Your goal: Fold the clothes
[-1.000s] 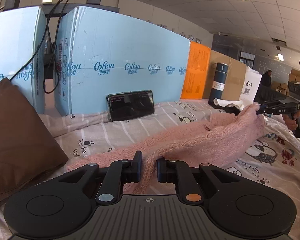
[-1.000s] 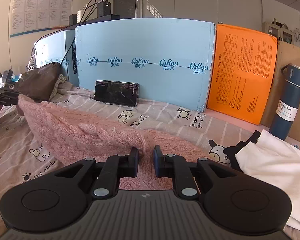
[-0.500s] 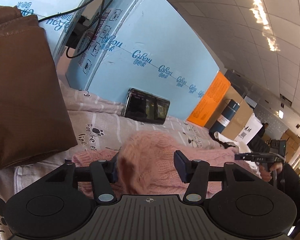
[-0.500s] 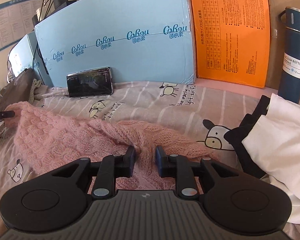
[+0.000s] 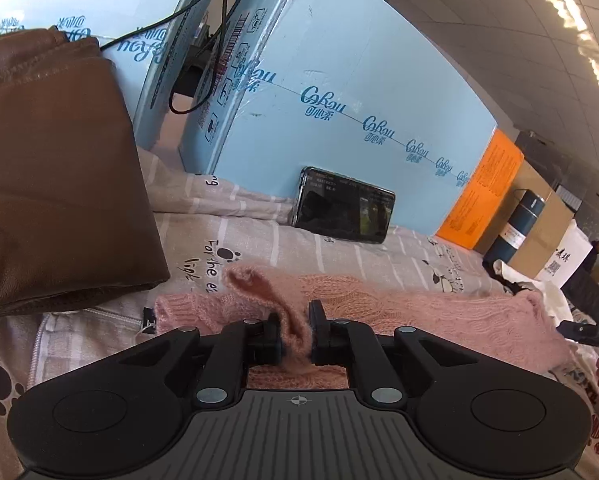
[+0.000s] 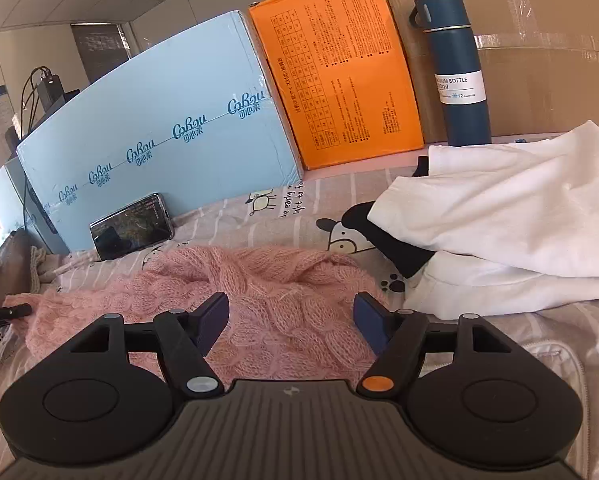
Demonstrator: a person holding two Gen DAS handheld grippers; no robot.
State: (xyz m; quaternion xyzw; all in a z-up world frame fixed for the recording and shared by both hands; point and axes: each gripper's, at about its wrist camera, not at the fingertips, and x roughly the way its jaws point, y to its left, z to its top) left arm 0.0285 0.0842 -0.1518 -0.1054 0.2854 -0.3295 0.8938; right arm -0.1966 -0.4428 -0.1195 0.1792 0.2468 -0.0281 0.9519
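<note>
Right wrist: one pink sweater (image 6: 283, 300).

The right gripper (image 6: 291, 320) has let go of the pink sweater (image 6: 283, 292), while the left gripper (image 5: 295, 330) has re-pinched it beside the brown jacket (image 5: 55, 184).

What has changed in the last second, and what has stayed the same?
The right gripper let go of the pink sweater and now stands open over it. The left gripper opened, then shut on a sweater fold. The phone, bottle and white cloth stayed.
</note>
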